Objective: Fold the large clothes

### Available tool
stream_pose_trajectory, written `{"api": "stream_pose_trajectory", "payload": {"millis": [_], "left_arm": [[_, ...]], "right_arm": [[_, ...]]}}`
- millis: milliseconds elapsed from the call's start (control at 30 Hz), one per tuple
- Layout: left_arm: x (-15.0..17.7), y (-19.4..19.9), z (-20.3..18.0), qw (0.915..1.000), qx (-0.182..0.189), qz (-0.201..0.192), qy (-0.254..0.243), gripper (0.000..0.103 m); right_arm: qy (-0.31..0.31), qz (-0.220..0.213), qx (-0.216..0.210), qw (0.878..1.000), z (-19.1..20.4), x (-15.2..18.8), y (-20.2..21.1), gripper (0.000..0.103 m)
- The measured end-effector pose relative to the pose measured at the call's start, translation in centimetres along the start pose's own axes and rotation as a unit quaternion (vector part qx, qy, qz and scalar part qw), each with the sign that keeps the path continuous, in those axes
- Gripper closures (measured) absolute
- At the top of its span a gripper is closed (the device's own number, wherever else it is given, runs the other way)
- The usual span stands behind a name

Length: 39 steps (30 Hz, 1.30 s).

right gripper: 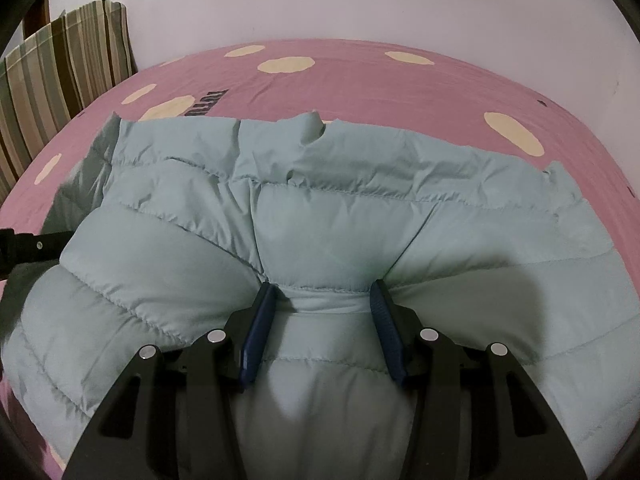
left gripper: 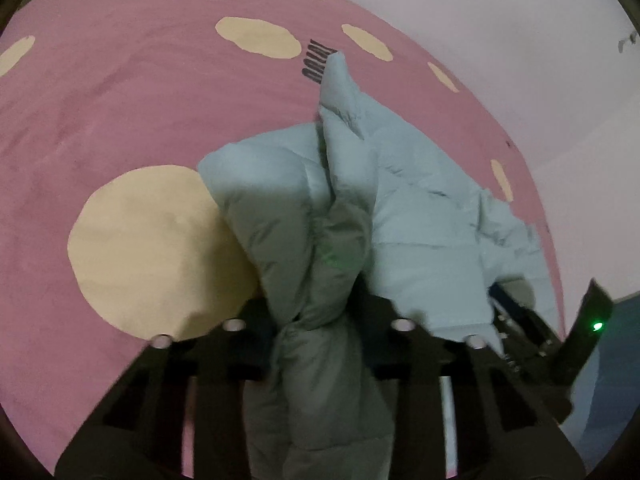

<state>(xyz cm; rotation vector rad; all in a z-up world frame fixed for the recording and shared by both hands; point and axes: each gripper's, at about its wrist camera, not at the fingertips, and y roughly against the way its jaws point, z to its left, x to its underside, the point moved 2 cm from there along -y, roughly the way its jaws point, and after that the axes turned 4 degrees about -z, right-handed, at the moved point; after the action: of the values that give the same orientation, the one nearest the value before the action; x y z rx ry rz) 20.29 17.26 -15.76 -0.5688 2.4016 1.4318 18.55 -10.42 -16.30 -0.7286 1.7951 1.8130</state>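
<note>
A pale blue quilted puffer jacket [left gripper: 420, 208] lies on a pink bed sheet [left gripper: 120, 100] with cream dots. In the left wrist view my left gripper [left gripper: 320, 316] is shut on a thick bunched fold of the jacket, which rises between the black fingers and hides their pads. In the right wrist view the jacket [right gripper: 360, 208] spreads wide across the bed. My right gripper [right gripper: 322, 292] pinches a hem fold of it, with the blue pads [right gripper: 262, 312] pressed in on both sides. A black body with a green light [left gripper: 576, 336], low at the right in the left wrist view, is the other gripper.
A striped pillow [right gripper: 60, 72] leans at the far left of the bed. A pale wall [right gripper: 320, 0] stands behind the bed's far edge. Bare pink sheet [right gripper: 360, 76] runs beyond the jacket, with dark printed letters [right gripper: 208, 106] on it.
</note>
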Motion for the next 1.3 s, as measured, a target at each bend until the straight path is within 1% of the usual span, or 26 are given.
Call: {"api": "stream_pose_trajectory", "payload": {"millis": [33, 67, 133, 367, 500, 567, 600, 633, 700, 867, 967, 1033, 1167, 1300], "left_arm": [[-0.1, 0.5, -0.4, 1.0000, 0.004, -0.006, -0.001, 0.083], [-0.2, 0.9, -0.7, 0.9999, 0.007, -0.012, -0.002, 0.086], [-0.3, 2.0, -1.8, 0.9996, 0.014, -0.025, -0.008, 0.087], [-0.7, 5.7, -7.4, 0.9965, 0.020, -0.059, -0.055, 0.088], [-0.6, 7.1, -10.8, 0.9933, 0.013, -0.075, -0.087, 0.088], [-0.5, 7.4, -12.5, 0.9921, 0.011, -0.077, -0.099, 0.088], [-0.4, 7.4, -13.5, 0.9915, 0.009, -0.076, -0.105, 0.088], [-0.4, 7.2, -14.5, 0.9909, 0.008, -0.075, -0.111, 0.088], [-0.2, 7.1, -16.4, 0.9894, 0.005, -0.074, -0.125, 0.088], [0.8, 5.5, -22.1, 0.9822, -0.005, -0.071, -0.174, 0.088], [1.6, 3.6, -25.3, 0.9778, -0.012, -0.065, -0.199, 0.088], [2.2, 1.7, -27.4, 0.9767, -0.011, -0.053, -0.208, 0.088], [3.7, -1.7, -30.1, 0.9737, -0.011, -0.030, -0.226, 0.088], [5.5, -5.0, -31.8, 0.9713, -0.014, -0.012, -0.237, 0.088]], "right_arm": [[0.000, 0.000, -0.001, 1.000, -0.1, 0.0, -0.1, 0.053], [-0.001, 0.000, -0.001, 1.000, 0.0, 0.0, -0.1, 0.053], [0.000, 0.000, -0.002, 1.000, -0.1, 0.0, -0.3, 0.053], [-0.011, -0.003, -0.013, 1.000, -0.4, -0.3, -0.3, 0.053], [-0.040, -0.024, -0.044, 0.998, -1.8, -0.7, 1.3, 0.053], [-0.054, -0.029, -0.051, 0.997, -2.6, -0.8, 2.1, 0.051], [-0.064, -0.035, -0.053, 0.996, -3.4, -0.9, 2.9, 0.046], [-0.068, -0.040, -0.052, 0.996, -3.9, -0.9, 3.4, 0.044], [-0.076, -0.049, -0.047, 0.995, -5.1, -0.9, 4.6, 0.044], [-0.100, -0.065, -0.039, 0.992, -9.3, 0.1, 7.4, 0.043], [-0.120, -0.070, -0.034, 0.990, -11.8, 1.1, 8.7, 0.043], [-0.132, -0.072, -0.030, 0.988, -13.1, 1.7, 9.4, 0.043], [-0.158, -0.076, -0.019, 0.984, -16.3, 3.0, 10.8, 0.043], [-0.180, -0.079, -0.005, 0.981, -18.8, 4.0, 11.6, 0.043]]}}
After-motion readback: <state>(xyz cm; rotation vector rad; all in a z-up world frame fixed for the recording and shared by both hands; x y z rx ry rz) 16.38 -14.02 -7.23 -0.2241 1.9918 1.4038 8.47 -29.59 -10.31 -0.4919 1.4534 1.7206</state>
